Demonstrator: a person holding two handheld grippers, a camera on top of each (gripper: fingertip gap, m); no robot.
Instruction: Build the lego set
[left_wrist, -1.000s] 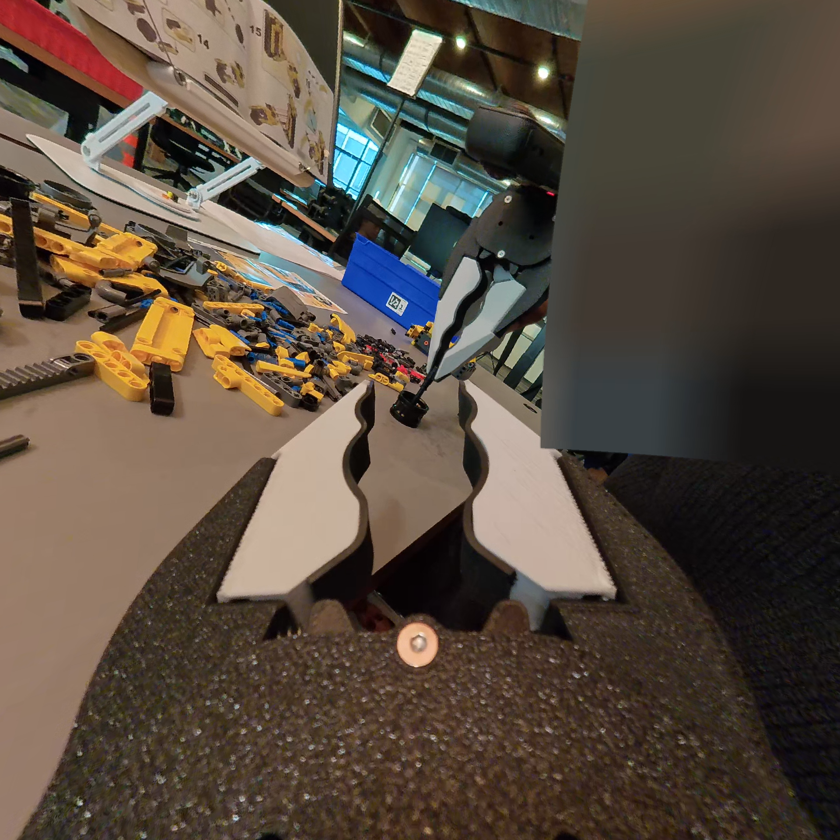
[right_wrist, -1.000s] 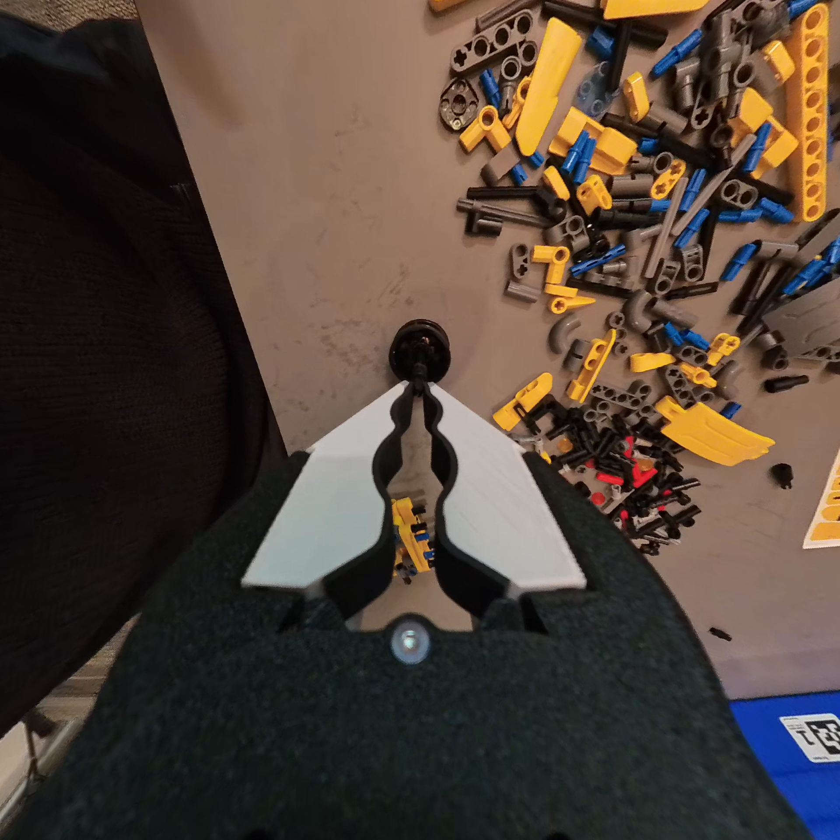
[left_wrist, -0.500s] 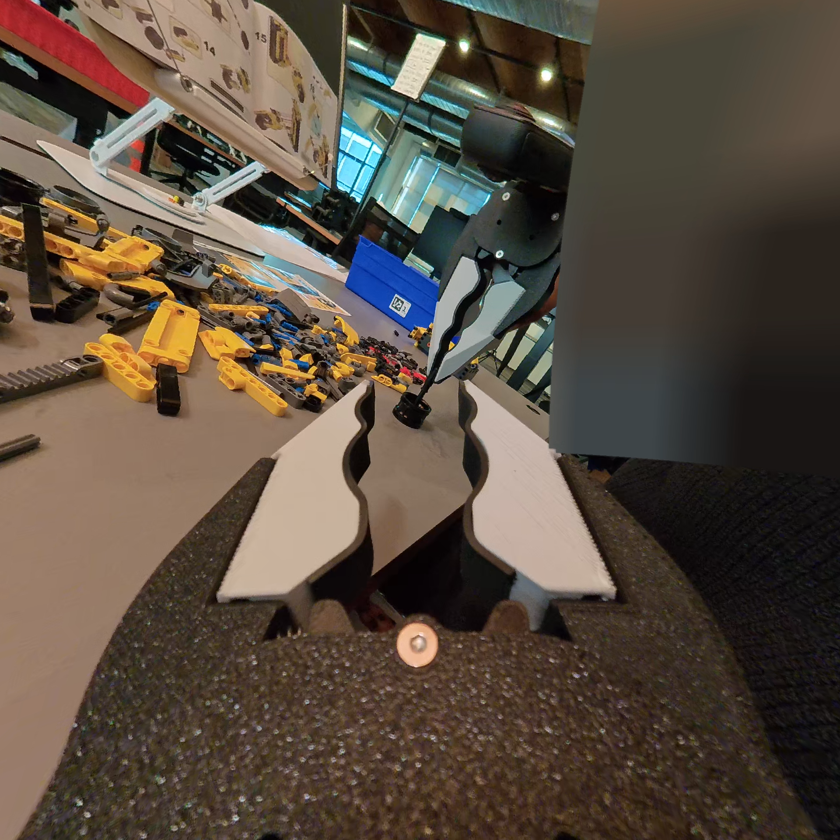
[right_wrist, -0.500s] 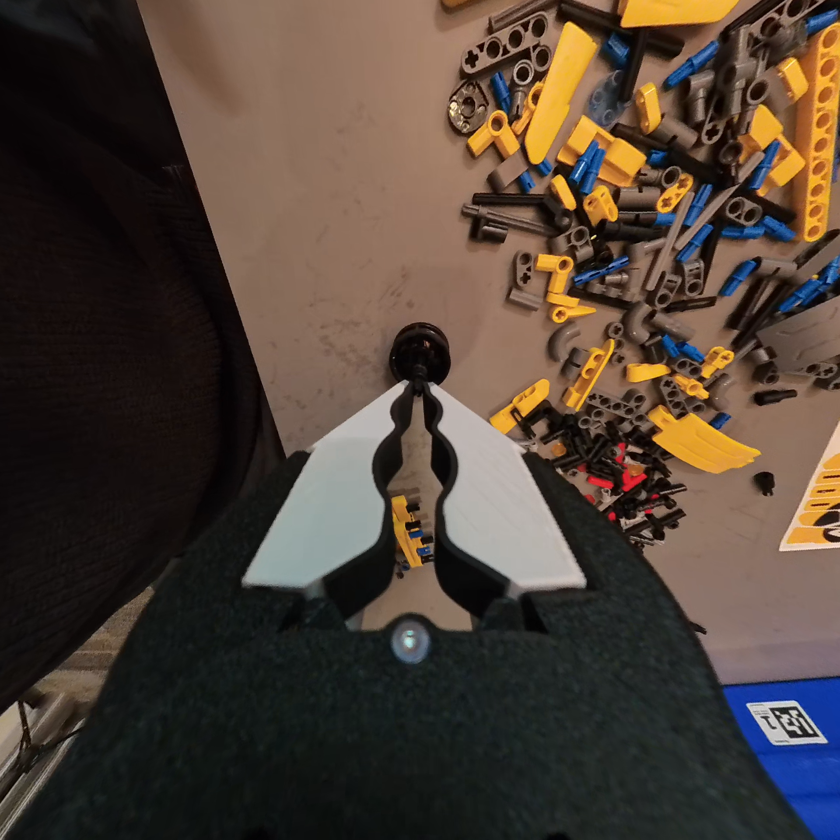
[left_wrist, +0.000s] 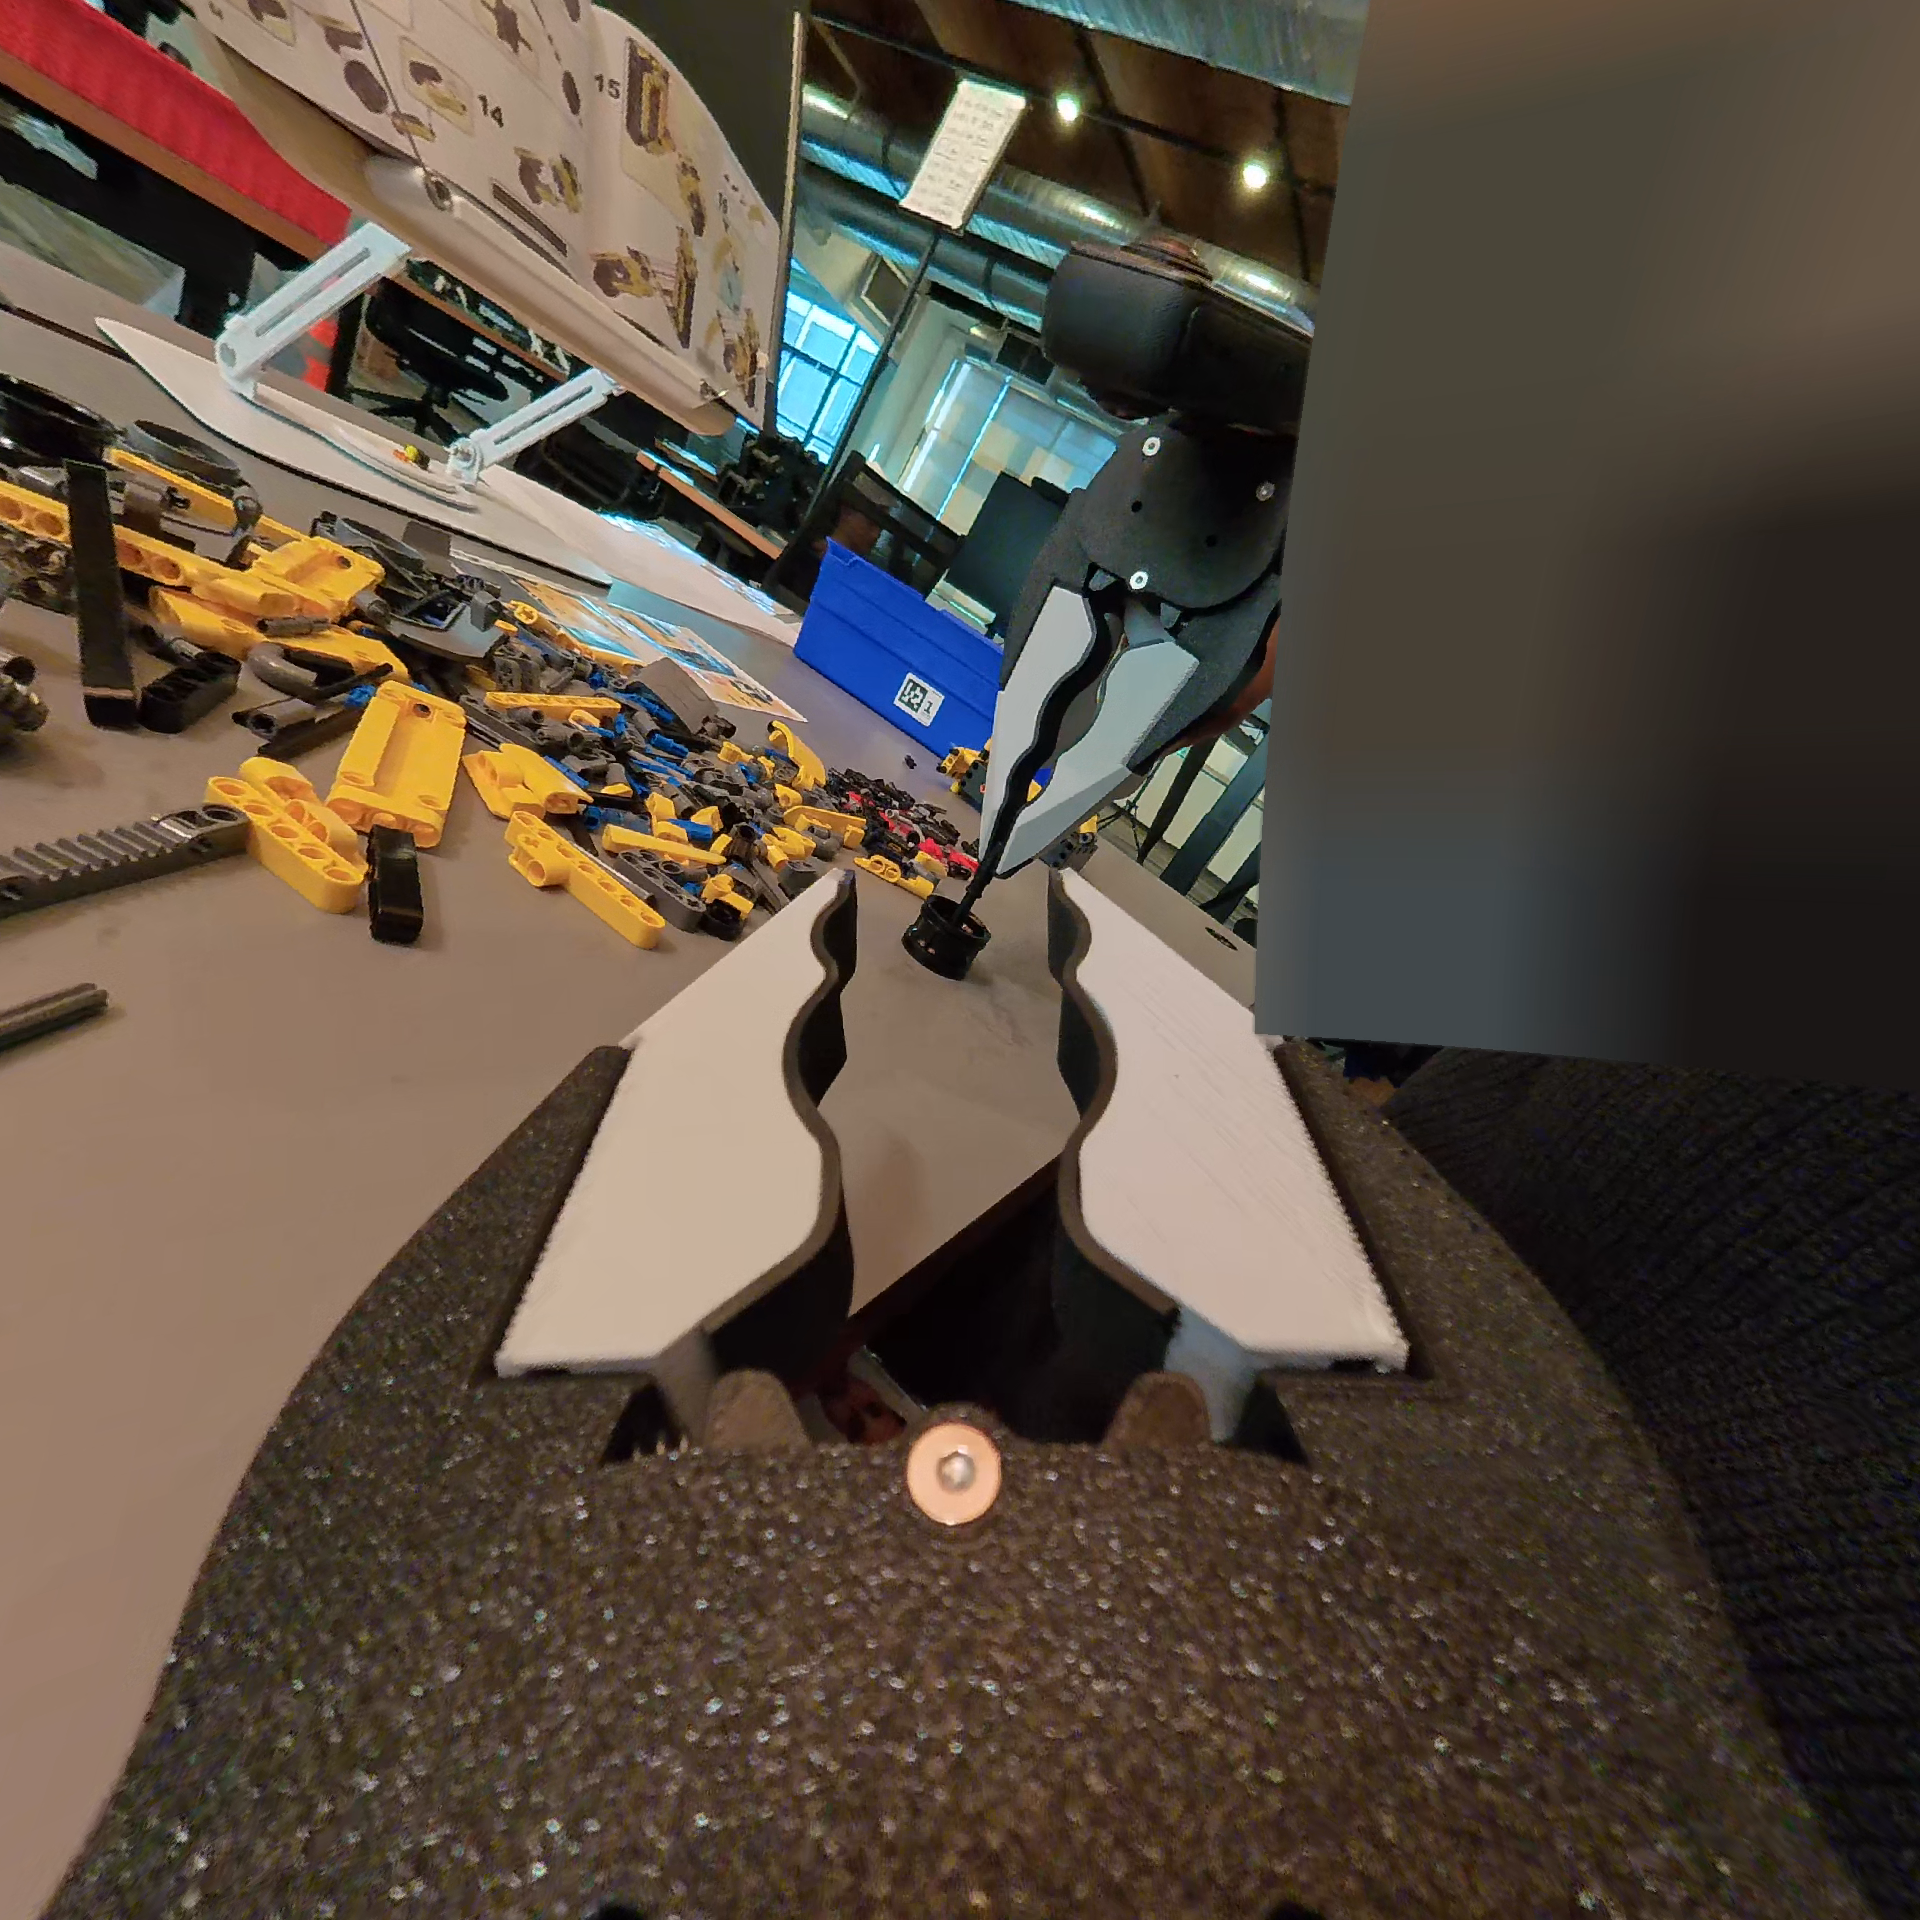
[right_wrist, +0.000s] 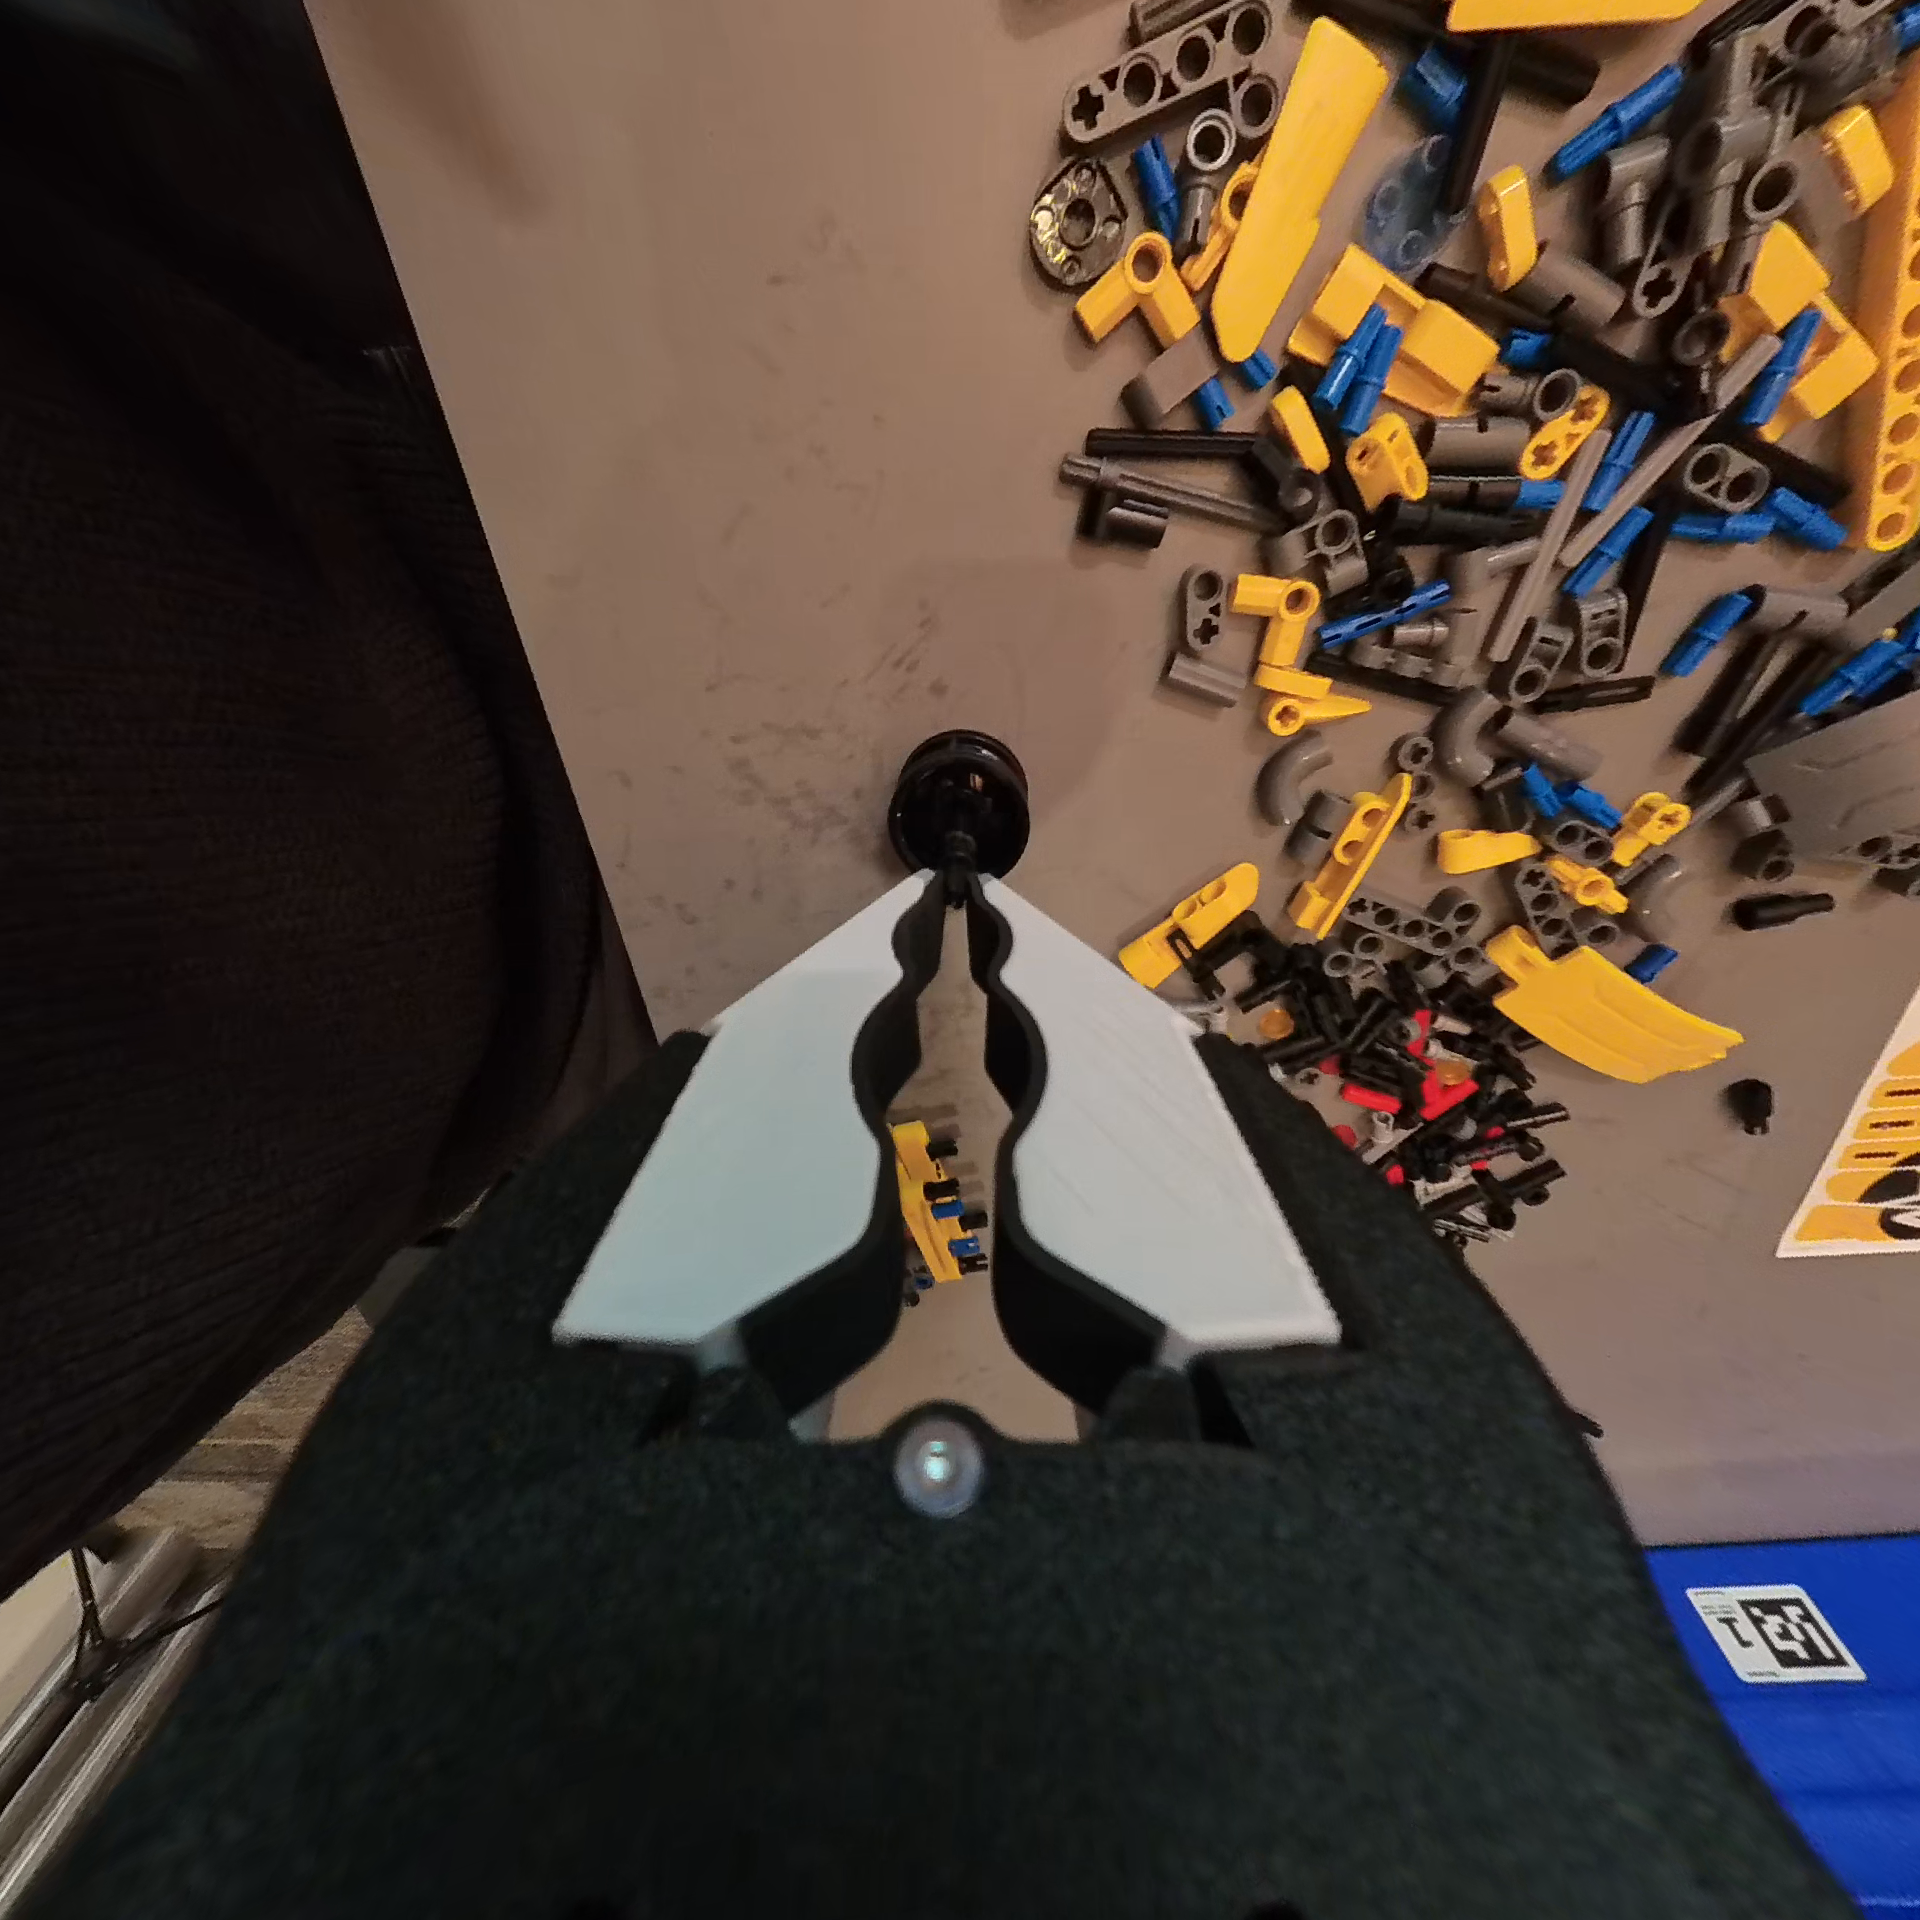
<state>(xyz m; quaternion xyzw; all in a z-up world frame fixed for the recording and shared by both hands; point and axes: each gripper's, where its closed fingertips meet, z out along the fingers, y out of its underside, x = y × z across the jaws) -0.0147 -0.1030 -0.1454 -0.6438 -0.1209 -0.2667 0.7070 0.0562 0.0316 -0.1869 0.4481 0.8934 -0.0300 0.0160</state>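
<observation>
Right tongs (right_wrist: 956, 896): clamped on thin black pin (right_wrist: 957, 847), tip seated in small black wheel hub (right_wrist: 958, 798) on grey surface (right_wrist: 727, 468). Left tongs (left_wrist: 951, 904): apart, empty, low, near hub. Loose yellow, blue, grey parts pile (right_wrist: 1507, 540) well apart.

Grey table (left_wrist: 260, 1091); exposed ceiling ducts (left_wrist: 997, 208), spot lights (left_wrist: 1254, 174), bright windows (left_wrist: 966, 436) behind.
</observation>
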